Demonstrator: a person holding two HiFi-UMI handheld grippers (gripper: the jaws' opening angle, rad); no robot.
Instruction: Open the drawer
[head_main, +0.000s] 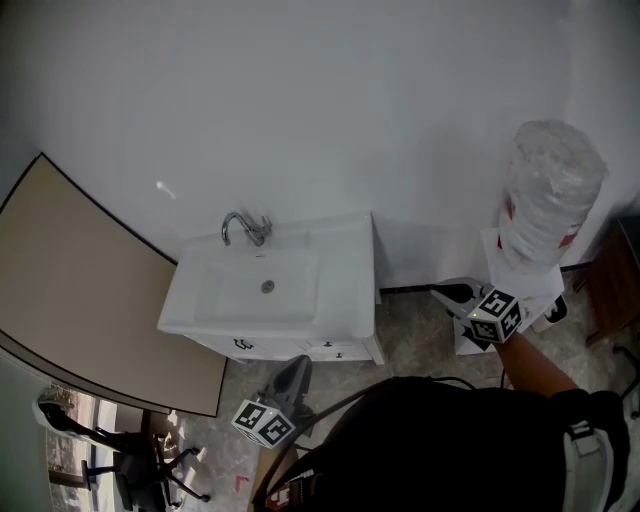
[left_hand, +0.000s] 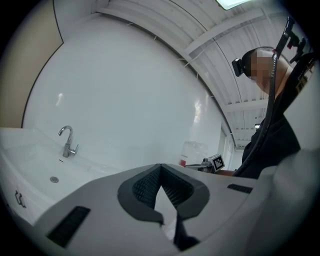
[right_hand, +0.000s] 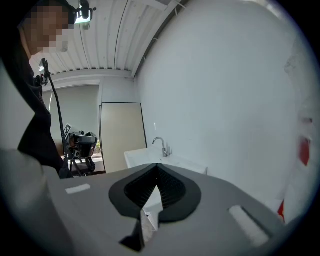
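- The jaws of the left gripper (left_hand: 160, 169) were seen pressed together with nothing between them. Those of the right gripper (right_hand: 157, 168) were likewise closed and empty.
- The drawer (head_main: 338, 351) was found beneath the basin, its white front flush with the cabinet and marked by a small dark handle. No opening had been begun, and it was touched by neither gripper.
- Reaching, gripping the handle and pulling were judged to be left.
- The sink (head_main: 350, 268) was seen as glossy white and rectangular, with a curved chrome faucet (head_main: 244, 228).
- Around it, a smooth white wall, a matte beige panel (head_main: 90, 290) and a mottled, stone-like floor (head_main: 415, 345) were noted.
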